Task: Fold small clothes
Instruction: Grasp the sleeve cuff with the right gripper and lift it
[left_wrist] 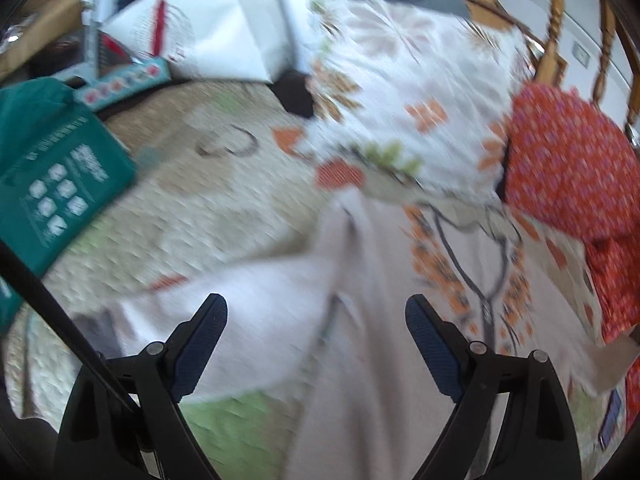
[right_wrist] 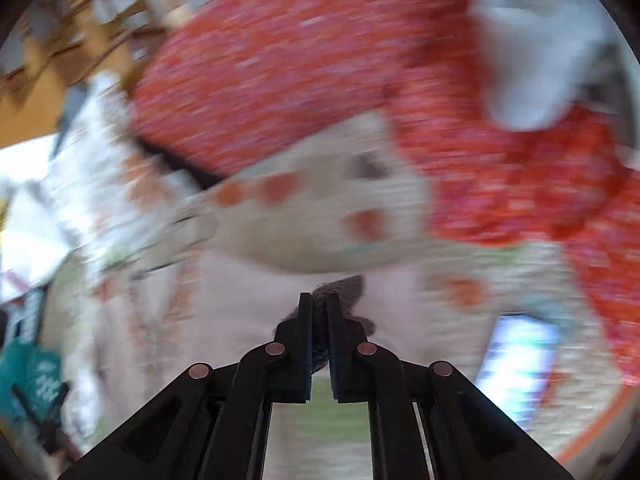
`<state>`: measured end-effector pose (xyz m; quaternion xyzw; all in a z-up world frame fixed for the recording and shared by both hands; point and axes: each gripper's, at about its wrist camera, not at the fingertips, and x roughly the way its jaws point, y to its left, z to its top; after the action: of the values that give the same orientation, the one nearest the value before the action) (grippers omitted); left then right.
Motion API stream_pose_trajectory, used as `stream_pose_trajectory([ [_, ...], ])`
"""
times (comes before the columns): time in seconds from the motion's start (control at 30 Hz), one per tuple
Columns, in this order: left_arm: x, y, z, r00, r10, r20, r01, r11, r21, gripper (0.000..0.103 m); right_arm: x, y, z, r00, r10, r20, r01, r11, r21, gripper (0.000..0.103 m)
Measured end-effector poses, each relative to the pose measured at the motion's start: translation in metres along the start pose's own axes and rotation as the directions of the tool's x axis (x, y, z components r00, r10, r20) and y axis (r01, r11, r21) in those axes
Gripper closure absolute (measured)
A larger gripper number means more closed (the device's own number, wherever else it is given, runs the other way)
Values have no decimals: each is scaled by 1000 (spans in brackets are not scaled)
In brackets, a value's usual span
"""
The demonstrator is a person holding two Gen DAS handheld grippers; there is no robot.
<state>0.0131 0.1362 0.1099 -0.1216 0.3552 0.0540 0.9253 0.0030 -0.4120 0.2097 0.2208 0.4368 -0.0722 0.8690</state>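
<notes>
A pale pinkish-white small garment lies spread on a quilted bed cover, blurred by motion. My left gripper is open, its blue-padded fingers hovering just above the garment. My right gripper is shut on a dark grey-brown piece of knit fabric that sticks out between and past the fingertips. The pale garment also shows under the right gripper. Both views are blurred.
A floral white-and-orange pillow and a red patterned cloth lie ahead and right. A green bag and a white package sit left. A phone lies on the quilted cover. Wooden chair spindles stand behind.
</notes>
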Motion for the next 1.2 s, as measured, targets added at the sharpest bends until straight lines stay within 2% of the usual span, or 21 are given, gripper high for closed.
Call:
stream_pose_trajectory([
  [0.03, -3, 8, 5, 1000, 15, 19, -14, 1000, -15, 13, 19, 32, -1, 998, 57, -27, -58, 998, -18, 97],
  [0.13, -8, 32, 18, 997, 59, 56, -56, 997, -60, 13, 61, 103, -11, 984, 154, -86, -160, 984, -74, 97],
  [0.17, -9, 41, 23, 995, 77, 63, -72, 994, -77, 13, 82, 138, -16, 976, 186, -112, -197, 975, -101, 96],
  [0.27, -8, 69, 34, 988, 138, 71, -127, 981, -146, 13, 127, 207, -31, 949, 255, -183, -282, 949, -141, 96],
  [0.33, -7, 83, 38, 986, 154, 63, -141, 974, -178, 13, 161, 254, -48, 933, 275, -231, -316, 934, -165, 96],
  [0.43, -4, 101, 40, 986, 164, 41, -150, 963, -226, 13, 198, 294, -71, 922, 270, -279, -329, 924, -194, 96],
  [0.47, -5, 104, 39, 986, 165, 38, -152, 961, -230, 13, 217, 307, -79, 910, 281, -305, -347, 919, -186, 96],
  [0.57, -5, 111, 39, 981, 189, 37, -175, 957, -232, 13, 255, 322, -96, 836, 352, -420, -428, 898, -98, 91],
  [0.63, -6, 118, 39, 980, 197, 37, -182, 952, -245, 13, 258, 325, -104, 760, 453, -467, -523, 852, -25, 91],
  [0.67, -7, 121, 39, 980, 196, 37, -181, 950, -255, 13, 255, 326, -104, 762, 460, -455, -534, 844, -41, 84],
  [0.7, -7, 125, 39, 980, 196, 34, -179, 947, -268, 13, 250, 329, -104, 781, 442, -440, -527, 846, -84, 75],
  [0.77, -7, 131, 38, 980, 195, 26, -179, 940, -289, 13, 242, 332, -104, 852, 334, -403, -445, 868, -222, 73],
  [0.83, -5, 133, 37, 983, 185, 13, -172, 935, -309, 13, 242, 335, -105, 907, 215, -361, -340, 881, -330, 73],
  [0.93, -3, 128, 37, 986, 168, 10, -157, 937, -312, 13, 253, 328, -108, 919, 174, -353, -298, 893, -336, 73],
  [1.07, 0, 114, 37, 982, 187, 17, -176, 949, -260, 13, 271, 339, -112, 961, 50, -270, -169, 883, -439, 73],
  [1.1, 1, 112, 37, 982, 188, 15, -179, 952, -250, 13, 277, 338, -116, 953, 45, -299, -177, 883, -434, 75],
  [1.2, 2, 111, 37, 985, 174, 12, -165, 953, -253, 13, 276, 335, -135, 905, 125, -407, -290, 881, -373, 80],
])
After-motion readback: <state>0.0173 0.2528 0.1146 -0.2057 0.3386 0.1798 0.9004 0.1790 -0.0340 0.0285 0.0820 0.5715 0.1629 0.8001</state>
